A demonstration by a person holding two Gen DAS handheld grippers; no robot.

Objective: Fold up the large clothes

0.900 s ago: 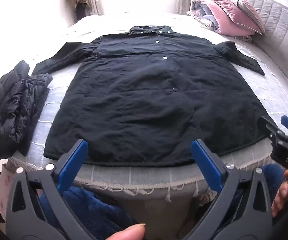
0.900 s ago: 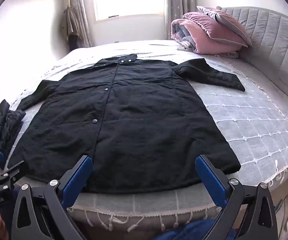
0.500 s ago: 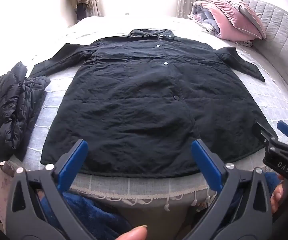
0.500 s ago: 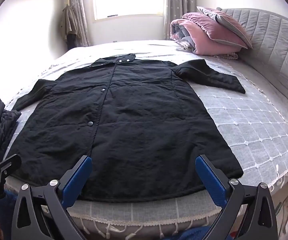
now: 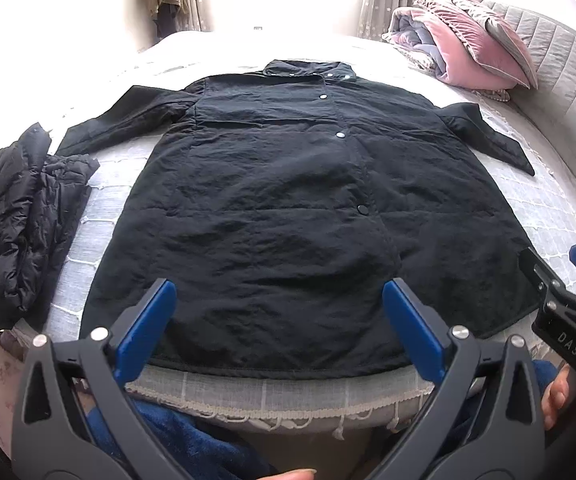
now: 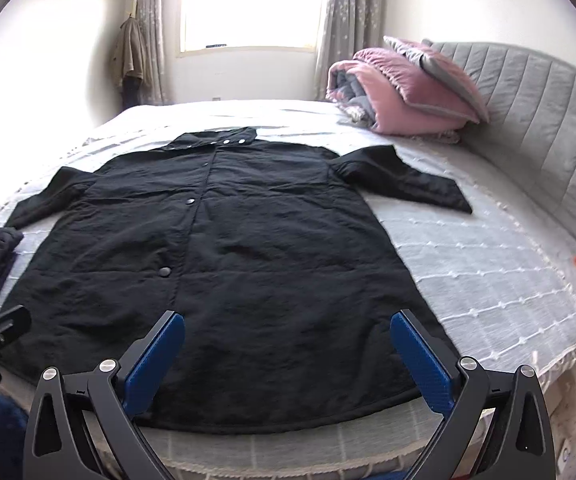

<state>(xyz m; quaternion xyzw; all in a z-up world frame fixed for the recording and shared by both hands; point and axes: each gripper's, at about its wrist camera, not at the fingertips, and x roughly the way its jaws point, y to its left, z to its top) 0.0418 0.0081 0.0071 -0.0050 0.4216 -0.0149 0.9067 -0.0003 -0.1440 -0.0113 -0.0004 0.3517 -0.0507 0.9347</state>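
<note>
Black quilted fabric fills both views: the long black snap-front coat (image 5: 288, 208) lies flat and face up on the grey quilted bedspread (image 6: 487, 272), collar toward the window, both sleeves spread out to the sides, hem along the near edge of the bed. I hold my left tool (image 5: 276, 320) released, blue pads wide apart above the hem's middle, touching nothing. My right tool (image 6: 288, 356) is likewise spread open and empty, hovering over the hem nearer the coat's right side.

No fold has begun, as far as I can judge. The risks I see: the padded cloth is thick, so a shallow bite at the hem could catch only the top layer and drag the front open at the unsnapped lower placket. The crumpled black puffer jacket (image 5: 16, 224) lies just beside the left sleeve (image 5: 128, 120), and a sleeve swept inward carelessly may snag it. The hem also sits close to the bed's edge, so pulling toward me could slide the coat off.
</note>
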